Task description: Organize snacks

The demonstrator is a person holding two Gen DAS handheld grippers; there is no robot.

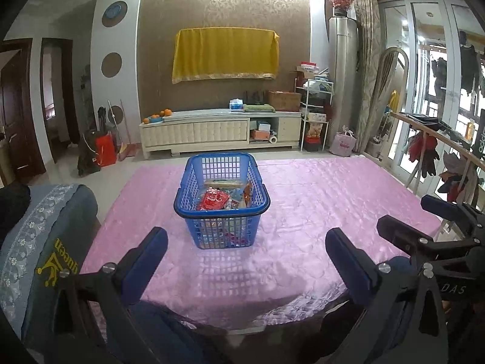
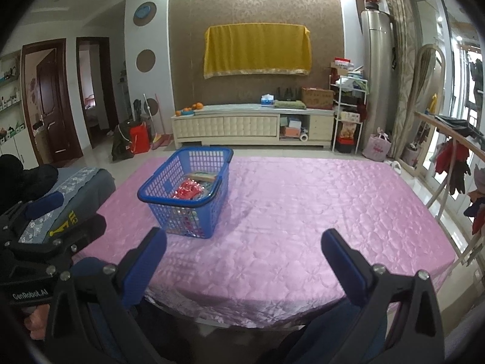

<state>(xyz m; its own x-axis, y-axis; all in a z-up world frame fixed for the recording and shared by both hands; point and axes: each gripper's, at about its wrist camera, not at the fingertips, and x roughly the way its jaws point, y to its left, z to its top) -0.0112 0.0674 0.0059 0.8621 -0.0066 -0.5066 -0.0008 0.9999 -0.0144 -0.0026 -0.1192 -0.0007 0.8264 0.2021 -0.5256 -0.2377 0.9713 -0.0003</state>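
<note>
We see the counter [image 1: 318, 212] under a pink quilted cloth filling the middle of both views, bare except for one thing, which we take to mean the snacks have been gathered off it. The blue basket [image 1: 222, 209] stands upright at the centre of the left wrist view and left of centre in the right wrist view, set back from the near edge so both hands can reach it from the front. Inside it the snacks [image 1: 213, 200] lie loose in a heap, a red packet on top, below the rim so they cannot slide out. At the lower left of the frame a grey cushion [image 1: 45, 242] with yellow lettering sits just beside the counter. The left gripper [image 1: 246, 254] hovers at the bottom of its view, fingers spread as wide as they go and holding nothing, well short of the basket. The right gripper [image 2: 244, 253] is likewise spread wide and empty, near the front edge; we judge the task nearly done.
</note>
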